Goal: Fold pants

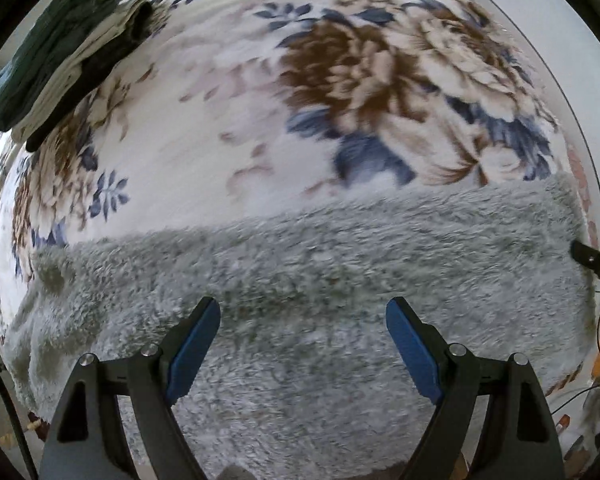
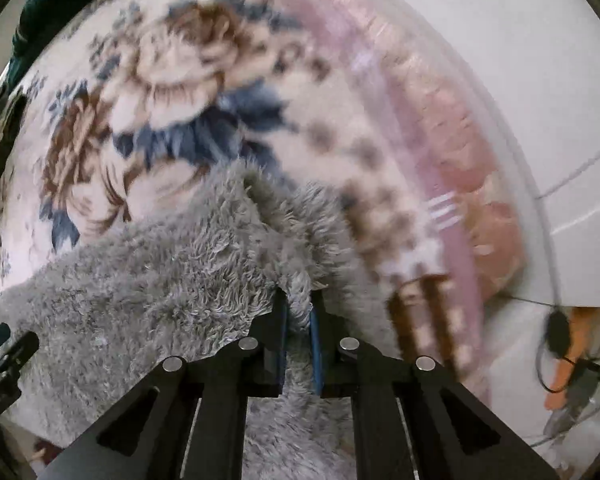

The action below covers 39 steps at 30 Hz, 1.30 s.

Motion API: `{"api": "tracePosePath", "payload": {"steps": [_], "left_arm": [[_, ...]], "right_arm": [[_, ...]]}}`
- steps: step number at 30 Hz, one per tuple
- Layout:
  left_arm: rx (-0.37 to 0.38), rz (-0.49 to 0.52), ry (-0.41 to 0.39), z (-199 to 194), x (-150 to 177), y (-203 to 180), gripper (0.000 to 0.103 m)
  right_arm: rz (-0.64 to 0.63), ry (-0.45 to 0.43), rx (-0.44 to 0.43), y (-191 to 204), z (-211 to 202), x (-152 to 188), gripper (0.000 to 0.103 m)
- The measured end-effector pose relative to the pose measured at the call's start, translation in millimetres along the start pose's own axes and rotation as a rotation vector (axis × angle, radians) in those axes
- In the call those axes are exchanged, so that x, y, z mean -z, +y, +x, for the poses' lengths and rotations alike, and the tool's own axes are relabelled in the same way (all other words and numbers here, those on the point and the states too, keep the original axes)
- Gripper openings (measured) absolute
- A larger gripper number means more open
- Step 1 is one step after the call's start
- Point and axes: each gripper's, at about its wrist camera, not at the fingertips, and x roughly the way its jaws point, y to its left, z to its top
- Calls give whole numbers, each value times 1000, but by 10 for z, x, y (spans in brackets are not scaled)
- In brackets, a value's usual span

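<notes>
Pants, grey and fluffy, lie spread on the floral blanket; your right gripper is clamped onto a raised fold at their edge, ready to carry it over, while your left gripper hovers wide apart, empty, above the middle

The pants are grey and shaggy, a thick fleece. They lie spread flat below me in a broad band across the flowered blanket, with their long upper edge running fairly straight. At my right side one end of the pants is bunched and lifted into a ridge, its edge pinched upward off the blanket.
</notes>
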Motion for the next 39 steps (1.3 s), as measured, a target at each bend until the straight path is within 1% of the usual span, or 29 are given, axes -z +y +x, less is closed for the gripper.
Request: {"api": "tracePosePath", "payload": {"steps": [2,4,6,7,9,10,12,13,14,15,16,17,19,21,22,24,25,26,27,28,29,30,32,33,34,35,36,37,39], "left_arm": [[6,0,0,20,24,-36,85],[16,-6,20,56,57,-25,85],[22,-14,44,132,71,-13,85],[21,-14,48,116,162,41,85],[17,-10,62,166,168,63,85],[17,-13,63,182,161,92,85],[19,-23,62,208,166,150,85],[23,-26,64,217,163,166,85],[26,-27,64,207,219,175,85],[30,-26,65,237,226,218,85],[33,-22,66,253,279,248,85],[32,-16,67,267,282,257,85],[27,-10,64,301,287,274,85],[21,-7,69,322,304,230,85],[15,-6,72,356,304,225,85],[-4,-3,73,423,292,197,85],[-10,-4,74,471,293,196,85],[-12,-7,73,518,296,200,85],[-12,-11,71,569,296,207,85],[-8,-14,70,614,304,212,88],[-5,-19,71,668,306,221,92],[1,-29,72,729,306,237,95],[16,-49,77,860,303,315,103],[28,-62,80,923,294,345,103],[46,-76,82,979,286,375,103],[56,-88,83,1013,276,397,103],[60,-98,83,1026,273,413,103],[58,-106,83,1036,278,420,103],[35,-103,72,1029,299,419,103]], "right_arm": [[74,-43,-22,-136,-195,64,9],[127,-58,-39,-253,-288,120,9],[156,-40,-17,-349,-243,163,9],[173,-31,-2,-398,-214,192,9],[229,0,-9,-542,-77,236,9],[246,9,-19,-546,-4,215,10],[270,63,-116,-552,161,152,13],[288,94,-155,-586,193,130,18],[314,100,-159,-650,152,120,22],[335,91,-156,-698,95,111,34],[362,65,-147,-762,-11,99,41],[385,30,-150,-802,-99,78,44],[402,-16,-189,-840,-263,-3,58],[362,-21,-231,-772,-251,-163,58],[349,-20,-234,-733,-220,-221,58],[284,6,-258,-571,-66,-370,58],[239,37,-258,-462,46,-440,53],[191,67,-231,-346,160,-498,44],[134,75,-154,-247,235,-521,22],[86,90,-47,-190,289,-521,22],[98,99,-3,-211,312,-506,22],[167,92,-44,-300,271,-465,23],[336,60,-188,-560,83,-275,33],[387,42,-236,-664,-13,-155,53],[445,9,-281,-795,-170,48,70],[469,-9,-296,-864,-246,178,74],[491,-27,-312,-939,-332,345,74],[520,-34,-339,-1023,-391,582,74],[559,-26,-375,-1120,-386,890,74]]}}
